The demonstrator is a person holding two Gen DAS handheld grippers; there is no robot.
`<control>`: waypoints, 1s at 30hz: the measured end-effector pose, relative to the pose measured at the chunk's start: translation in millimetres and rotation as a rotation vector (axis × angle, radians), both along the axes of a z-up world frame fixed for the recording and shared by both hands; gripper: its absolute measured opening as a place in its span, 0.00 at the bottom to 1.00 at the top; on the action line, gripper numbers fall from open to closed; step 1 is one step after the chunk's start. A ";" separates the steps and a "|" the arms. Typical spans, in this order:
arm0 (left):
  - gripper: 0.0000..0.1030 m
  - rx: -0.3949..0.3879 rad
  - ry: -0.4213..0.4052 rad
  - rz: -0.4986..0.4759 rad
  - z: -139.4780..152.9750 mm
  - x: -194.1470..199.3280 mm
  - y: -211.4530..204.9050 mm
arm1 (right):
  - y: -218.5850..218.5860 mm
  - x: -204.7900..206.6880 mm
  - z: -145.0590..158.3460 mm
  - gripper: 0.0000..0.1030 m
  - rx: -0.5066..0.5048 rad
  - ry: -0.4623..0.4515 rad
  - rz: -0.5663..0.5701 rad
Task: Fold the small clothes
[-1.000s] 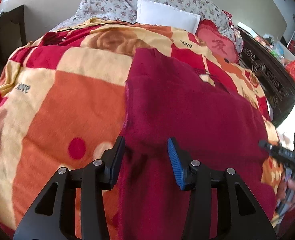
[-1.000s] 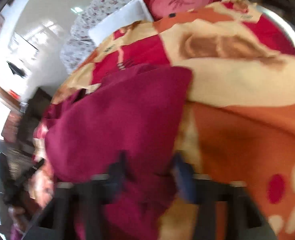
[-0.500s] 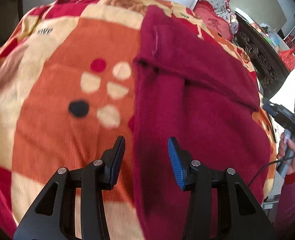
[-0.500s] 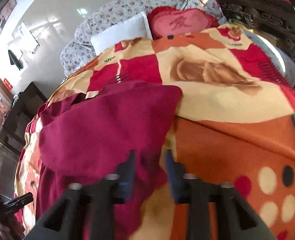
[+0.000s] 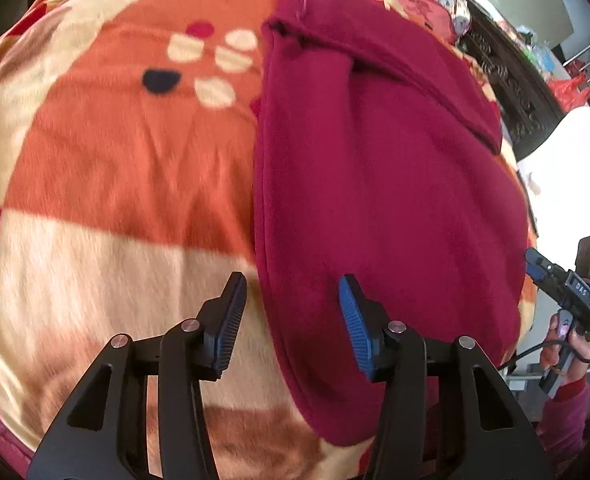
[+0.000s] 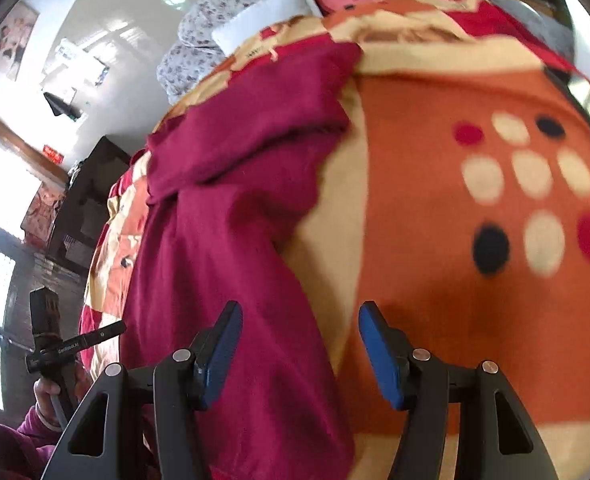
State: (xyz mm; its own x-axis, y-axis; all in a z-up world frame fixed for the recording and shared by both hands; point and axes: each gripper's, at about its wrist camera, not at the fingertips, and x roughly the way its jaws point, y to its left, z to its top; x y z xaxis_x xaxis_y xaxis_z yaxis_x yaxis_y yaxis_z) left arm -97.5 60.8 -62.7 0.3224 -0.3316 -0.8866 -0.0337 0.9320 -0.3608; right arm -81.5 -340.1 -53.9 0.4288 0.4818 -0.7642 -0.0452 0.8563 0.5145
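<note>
A dark red garment point(image 5: 383, 168) lies on the orange, cream and red blanket point(image 5: 127, 168), its far part folded over toward me. My left gripper point(image 5: 291, 324) is open and empty, its jaws astride the garment's near left edge. In the right wrist view the garment point(image 6: 231, 216) lies left of centre. My right gripper point(image 6: 299, 352) is open and empty, with the garment's right edge running between its jaws. The right gripper also shows at the right edge of the left wrist view point(image 5: 563, 292), held in a hand.
Pillows point(image 6: 279, 4) lie at the head of the bed. A dark carved wooden bed frame point(image 5: 515, 76) runs along the right side. Dark furniture point(image 6: 83, 208) stands beyond the bed on the left. The blanket point(image 6: 495, 200) has spots.
Both grippers have drawn back toward the garment's near end. The far part of the garment now lies folded over. The right gripper has opened wider.
</note>
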 end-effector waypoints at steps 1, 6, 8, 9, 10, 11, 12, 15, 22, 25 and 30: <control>0.46 0.014 -0.003 0.003 0.0 -4.8 -2.0 | -0.3 -4.2 -1.9 0.56 0.006 0.003 -0.001; 0.54 0.030 0.013 -0.006 -2.3 -14.3 -7.4 | 1.0 -17.0 -5.6 0.56 0.003 0.020 0.013; 0.64 0.011 0.026 -0.014 -3.3 -16.1 -9.9 | -0.3 -20.8 -7.5 0.57 0.002 0.027 0.012; 0.69 0.008 0.024 -0.022 -3.4 -16.2 -11.5 | -1.4 -23.0 -8.9 0.57 0.001 0.032 0.008; 0.70 0.014 0.023 -0.033 -3.8 -16.6 -14.0 | -2.2 -25.3 -10.5 0.57 0.002 0.036 0.005; 0.73 0.028 0.024 -0.045 -3.8 -14.9 -17.3 | -2.6 -27.6 -12.7 0.57 0.009 0.041 0.001; 0.77 0.037 0.026 -0.057 -3.5 -14.0 -19.4 | -3.4 -28.2 -14.8 0.57 0.017 0.046 -0.002; 0.80 0.073 0.024 -0.102 -4.6 -12.3 -30.0 | 0.3 -31.0 -21.2 0.57 0.031 0.051 0.008; 0.19 0.062 0.006 -0.118 -4.1 -15.6 -30.5 | 13.0 -40.6 -14.6 0.23 0.013 -0.015 0.094; 0.10 0.031 0.002 -0.131 -3.7 -15.9 -26.7 | 14.9 -44.1 -9.6 0.13 0.041 -0.018 0.106; 0.06 -0.001 -0.050 -0.165 29.3 -31.1 -4.3 | 22.7 -62.3 23.0 0.12 0.137 -0.043 0.173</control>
State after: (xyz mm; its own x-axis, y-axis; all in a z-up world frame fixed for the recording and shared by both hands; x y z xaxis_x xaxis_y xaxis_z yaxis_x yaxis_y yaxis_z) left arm -128.6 56.5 -33.3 0.3073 -0.3842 -0.8706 0.1380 0.9232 -0.3587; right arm -143.8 -317.4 -30.9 0.3619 0.6491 -0.6691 -0.2100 0.7561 0.6199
